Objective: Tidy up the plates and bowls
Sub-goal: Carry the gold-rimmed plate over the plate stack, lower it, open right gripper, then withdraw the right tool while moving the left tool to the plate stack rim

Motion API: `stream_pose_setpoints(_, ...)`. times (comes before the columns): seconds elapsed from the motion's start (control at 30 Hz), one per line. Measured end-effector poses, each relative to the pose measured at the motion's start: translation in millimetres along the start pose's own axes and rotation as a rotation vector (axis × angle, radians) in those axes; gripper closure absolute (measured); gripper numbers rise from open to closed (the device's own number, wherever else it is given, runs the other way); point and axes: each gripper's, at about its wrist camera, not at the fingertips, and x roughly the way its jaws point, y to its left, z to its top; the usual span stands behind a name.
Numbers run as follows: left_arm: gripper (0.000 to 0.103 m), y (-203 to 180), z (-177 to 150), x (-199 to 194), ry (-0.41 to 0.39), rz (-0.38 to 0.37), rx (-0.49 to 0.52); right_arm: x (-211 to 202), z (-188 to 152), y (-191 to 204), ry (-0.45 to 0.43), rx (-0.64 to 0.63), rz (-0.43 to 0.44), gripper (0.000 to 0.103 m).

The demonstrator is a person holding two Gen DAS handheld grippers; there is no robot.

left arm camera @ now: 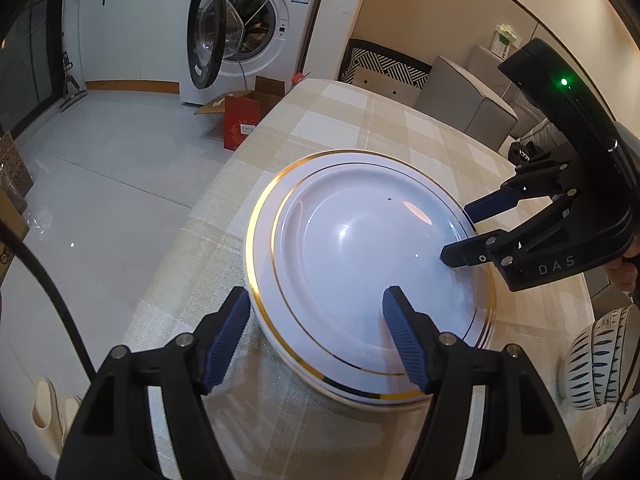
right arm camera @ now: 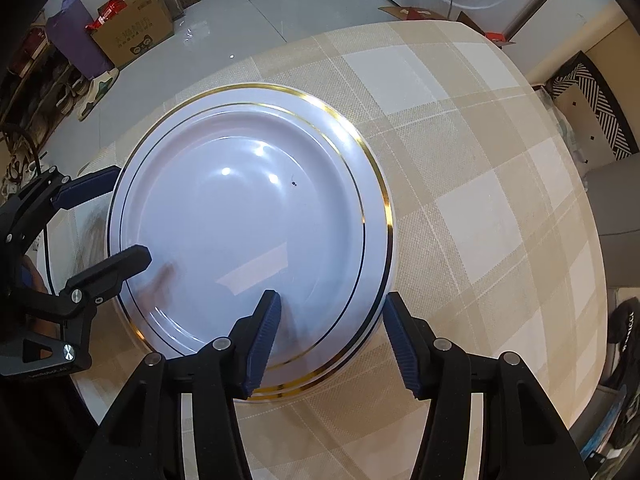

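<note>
A stack of white plates with gold rims (left arm camera: 360, 248) sits on the checked tablecloth; it also fills the right wrist view (right arm camera: 248, 216). My left gripper (left arm camera: 316, 312) is open, its jaws straddling the near rim of the stack. My right gripper (right arm camera: 332, 312) is open and straddles the rim on its side; it shows in the left wrist view (left arm camera: 456, 232) at the plates' right edge. The left gripper shows in the right wrist view (right arm camera: 120, 216) at the plates' left edge. A white bowl with blue leaf marks (left arm camera: 604, 360) lies on its side at the right.
The table (right arm camera: 480, 200) has a beige checked cloth and its left edge drops to a tiled floor. A washing machine (left arm camera: 248, 28) with its door open, a red box (left arm camera: 240, 120) and cardboard boxes (right arm camera: 136, 32) stand on the floor. Grey chairs (left arm camera: 464, 100) stand beyond the table.
</note>
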Motion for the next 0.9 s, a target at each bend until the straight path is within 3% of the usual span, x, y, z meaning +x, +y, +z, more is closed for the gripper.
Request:
stream_pose_setpoints(0.2,0.032,3,0,-1,0.008,-0.017,0.013,-4,-4,3,-0.003,-0.013,-0.011,0.047)
stream_pose_setpoints(0.33,0.030,3,-3,-4,0.006,-0.010,0.028,-10,-8,2,-0.028,-0.024,-0.025,0.030)
stream_pose_setpoints(0.47,0.024,1,-4,-11,-0.010,-0.010,0.045,-16,-15,-2,-0.045,-0.008,-0.038,0.025)
stream_pose_setpoints(0.63,0.006,-10,-8,-32,-0.055,-0.010,0.090,-41,-31,-2,-0.124,0.043,-0.039,0.020)
stream_pose_setpoints(0.73,0.000,-20,-11,-47,-0.082,-0.023,0.117,-63,-46,-4,-0.196,0.096,-0.039,0.015)
stream_pose_setpoints(0.9,0.000,-38,-17,-66,-0.115,-0.039,0.159,-106,-81,-4,-0.325,0.205,-0.025,0.009)
